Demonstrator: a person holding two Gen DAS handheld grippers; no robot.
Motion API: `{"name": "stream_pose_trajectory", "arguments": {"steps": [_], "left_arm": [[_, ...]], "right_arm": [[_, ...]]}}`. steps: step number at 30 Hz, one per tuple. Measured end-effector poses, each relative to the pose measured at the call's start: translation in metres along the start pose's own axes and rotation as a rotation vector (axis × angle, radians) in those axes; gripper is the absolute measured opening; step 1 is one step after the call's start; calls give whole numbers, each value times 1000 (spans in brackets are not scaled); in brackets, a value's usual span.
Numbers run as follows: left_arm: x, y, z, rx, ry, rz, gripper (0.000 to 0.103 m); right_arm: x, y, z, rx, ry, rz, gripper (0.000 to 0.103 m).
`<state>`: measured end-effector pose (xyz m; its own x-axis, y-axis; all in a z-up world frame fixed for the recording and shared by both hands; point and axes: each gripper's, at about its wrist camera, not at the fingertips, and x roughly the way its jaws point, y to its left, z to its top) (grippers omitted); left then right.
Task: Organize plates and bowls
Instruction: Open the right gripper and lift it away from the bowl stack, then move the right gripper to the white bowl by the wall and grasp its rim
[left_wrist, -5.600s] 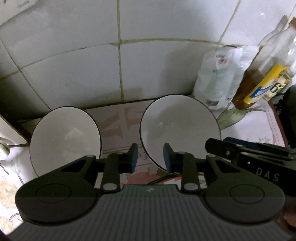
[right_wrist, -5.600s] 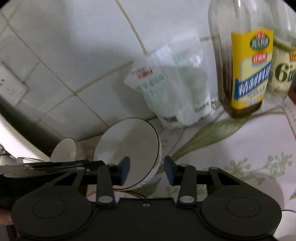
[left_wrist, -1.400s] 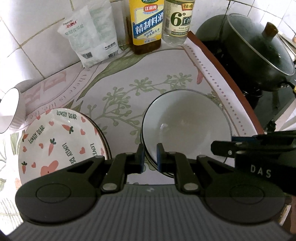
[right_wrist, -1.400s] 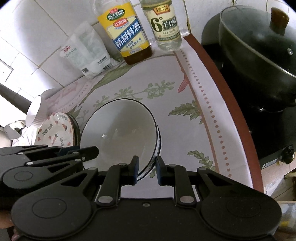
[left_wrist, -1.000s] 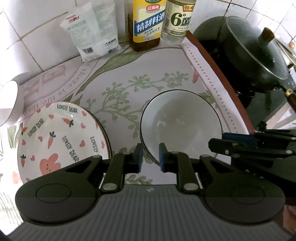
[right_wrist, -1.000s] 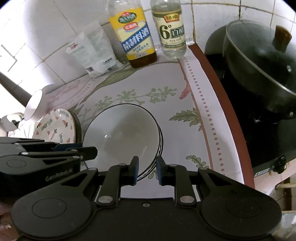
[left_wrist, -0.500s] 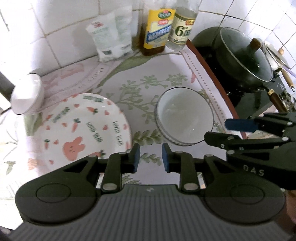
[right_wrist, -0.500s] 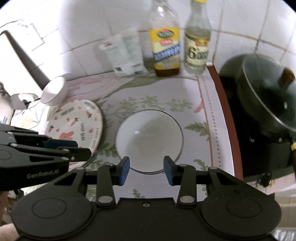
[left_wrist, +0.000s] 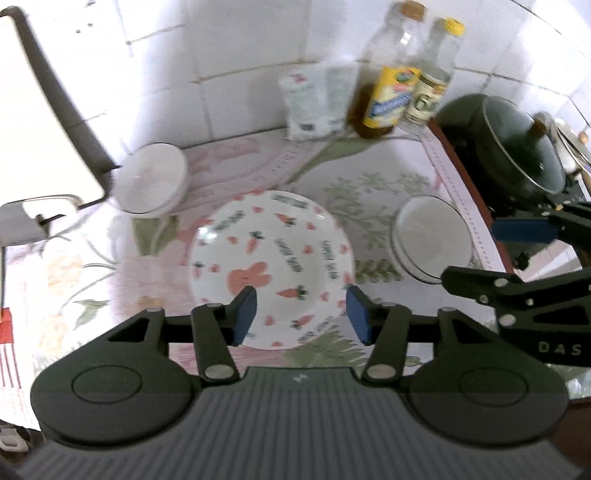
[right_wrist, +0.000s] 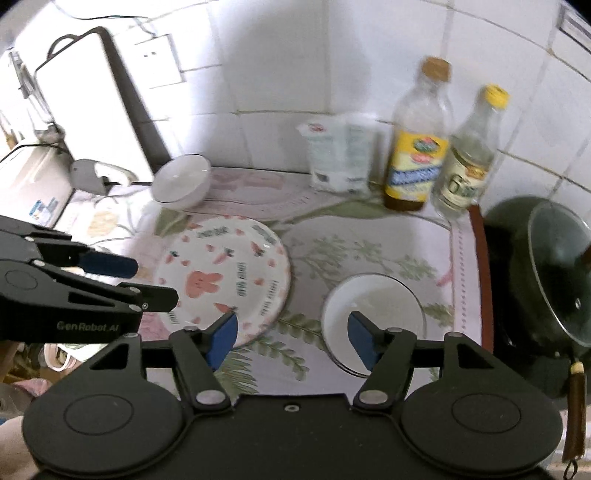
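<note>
A white plate with carrots and a pink rabbit (left_wrist: 269, 254) (right_wrist: 225, 273) lies on the floral counter mat. To its right a white dark-rimmed bowl (left_wrist: 430, 236) (right_wrist: 373, 314) stands upright on more bowls. A second white bowl (left_wrist: 151, 181) (right_wrist: 181, 181) leans tilted against the wall at the back left. My left gripper (left_wrist: 301, 314) hovers high above the plate, its jaws opening with nothing between them. My right gripper (right_wrist: 291, 338) hangs above the gap between plate and bowl, jaws also opening and empty.
A white packet (right_wrist: 340, 158) and two bottles (right_wrist: 417, 147) stand against the tiled wall. A dark pot with a glass lid (right_wrist: 546, 273) sits on the stove to the right. A white appliance (right_wrist: 85, 96) stands at the back left.
Both grippers have let go of the dark-rimmed bowl, risen and drawn back from the counter, and their jaws have spread wider. More of the counter shows.
</note>
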<state>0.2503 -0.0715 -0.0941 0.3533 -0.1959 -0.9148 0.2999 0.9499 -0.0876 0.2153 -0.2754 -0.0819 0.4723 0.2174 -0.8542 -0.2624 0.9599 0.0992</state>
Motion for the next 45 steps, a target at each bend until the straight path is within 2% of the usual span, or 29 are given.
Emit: {"name": "stream_pose_trajectory", "arguments": {"steps": [13, 23, 31, 34, 37, 45], "left_arm": [[-28, 88, 4, -136, -79, 50, 72], [-28, 156, 2, -189, -134, 109, 81], [2, 204, 9, -228, -194, 111, 84], [20, 220, 14, -255, -230, 102, 84], [39, 229, 20, -239, -258, 86, 84], [96, 235, 35, -199, -266, 70, 80]], "right_arm": [[-3, 65, 51, -122, -60, 52, 73], [35, 102, 81, -108, -172, 163, 73], [96, 108, 93, 7, -263, 209, 73], [125, 110, 97, 41, -253, 203, 73], [155, 110, 101, 74, -247, 198, 73], [215, 107, 110, 123, -213, 202, 73]]}}
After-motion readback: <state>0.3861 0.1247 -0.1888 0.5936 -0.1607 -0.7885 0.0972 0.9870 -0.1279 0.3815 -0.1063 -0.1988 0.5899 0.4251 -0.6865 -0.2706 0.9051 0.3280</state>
